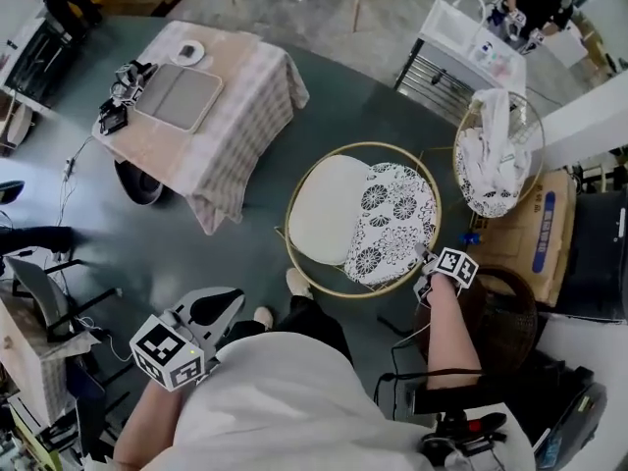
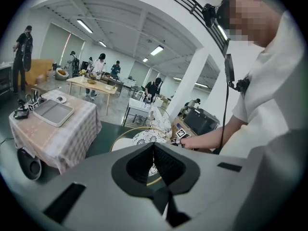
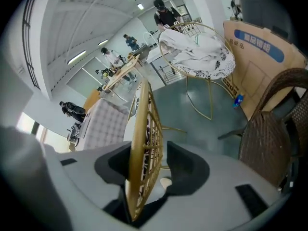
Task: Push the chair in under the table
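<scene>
1. Head view: the chair (image 1: 329, 214), a round bowl of thin gold wire holding a smooth white cushion and a floral one, stands well apart from the table (image 1: 245, 116), whose checked cloth hangs in soft folds. The right tongs (image 1: 432, 263) are at the rim on the side away from the table. The left tongs (image 1: 221, 302) hang near the person's body, off the chair. Pushed from one point on the rim, the light frame could swivel or tip instead of travelling straight, and the hanging cloth could catch and drag
2. Left gripper view: the left tongs (image 2: 154, 165) are drawn to a thin slit with nothing in it. The chair (image 2: 144, 137) and table (image 2: 62, 134) lie beyond, apart from each other. With nothing steadying the other side, the chair seems likely to turn
3. Right gripper view: the right tongs (image 3: 151, 172) hold the chair's gold rim (image 3: 142, 143) and wire lattice between dark pads. Smooth round metal may slip or roll in that hold, and the woven wicker chair (image 3: 269, 134) stands near on the right
</scene>
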A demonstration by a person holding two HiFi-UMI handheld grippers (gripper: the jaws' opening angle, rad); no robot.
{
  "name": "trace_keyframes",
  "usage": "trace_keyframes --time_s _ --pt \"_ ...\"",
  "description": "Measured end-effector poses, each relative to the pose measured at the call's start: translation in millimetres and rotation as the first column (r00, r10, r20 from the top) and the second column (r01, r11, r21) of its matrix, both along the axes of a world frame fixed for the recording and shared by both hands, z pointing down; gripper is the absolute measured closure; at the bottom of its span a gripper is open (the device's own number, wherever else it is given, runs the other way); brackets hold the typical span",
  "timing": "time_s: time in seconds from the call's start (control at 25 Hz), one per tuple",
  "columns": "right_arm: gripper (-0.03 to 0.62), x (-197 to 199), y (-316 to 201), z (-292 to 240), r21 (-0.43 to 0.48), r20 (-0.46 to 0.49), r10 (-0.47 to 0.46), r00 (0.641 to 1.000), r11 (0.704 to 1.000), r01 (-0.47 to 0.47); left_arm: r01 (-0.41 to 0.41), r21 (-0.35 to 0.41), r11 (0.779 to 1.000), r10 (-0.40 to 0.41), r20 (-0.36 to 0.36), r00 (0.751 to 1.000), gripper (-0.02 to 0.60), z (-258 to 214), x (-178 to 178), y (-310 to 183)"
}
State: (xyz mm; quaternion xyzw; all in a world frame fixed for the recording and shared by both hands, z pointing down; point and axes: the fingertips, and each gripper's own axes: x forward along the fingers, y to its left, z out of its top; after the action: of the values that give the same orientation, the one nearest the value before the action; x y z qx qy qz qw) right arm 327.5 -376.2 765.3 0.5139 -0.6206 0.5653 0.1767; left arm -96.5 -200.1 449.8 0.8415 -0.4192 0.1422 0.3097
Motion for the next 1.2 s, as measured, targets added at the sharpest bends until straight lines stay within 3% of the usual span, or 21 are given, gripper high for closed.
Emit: trace_keyframes --time_s 0.08,0.24,0.32,0.44,0.56,0.88,1.2 --pt "0.478 -6 -3 3 -0.018 0.033 0.047 0.998 0.999 -0.046 0.034 -0.010 0.999 -0.034 0.001 0.999 0.569 0 -5 -2" --pt "0.497 -4 0 2 -0.053 0.057 0.264 0.963 0.964 -0.262 0.089 -0.011 0.996 -0.089 -0.003 0.996 0.569 0 -19 -7" --pt "0.501 -2 0 3 -0.053 0.043 0.325 0.945 0.945 -0.323 0.118 -0.003 0.993 -0.118 -0.008 0.993 0.569 -1 -27 -9" --pt "0.516 -10 0 3 -0.064 0.015 0.327 0.945 0.943 -0.326 0.150 0.004 0.989 -0.150 -0.013 0.989 0.569 0 -38 -10" --pt "0.513 -32 -3 4 -0.074 0.044 0.333 0.942 0.941 -0.329 0.164 -0.004 0.986 -0.164 -0.018 0.986 0.569 4 -43 -11" --pt "0.499 -123 -36 3 -0.079 0.101 0.339 0.935 0.940 -0.332 0.202 -0.007 0.979 -0.202 -0.018 0.979 0.569 1 -54 -16" --pt "0.490 -205 -73 3 -0.083 0.142 0.341 0.929 0.940 -0.332 0.304 -0.029 0.952 -0.304 -0.003 0.953 0.569 4 -79 1"
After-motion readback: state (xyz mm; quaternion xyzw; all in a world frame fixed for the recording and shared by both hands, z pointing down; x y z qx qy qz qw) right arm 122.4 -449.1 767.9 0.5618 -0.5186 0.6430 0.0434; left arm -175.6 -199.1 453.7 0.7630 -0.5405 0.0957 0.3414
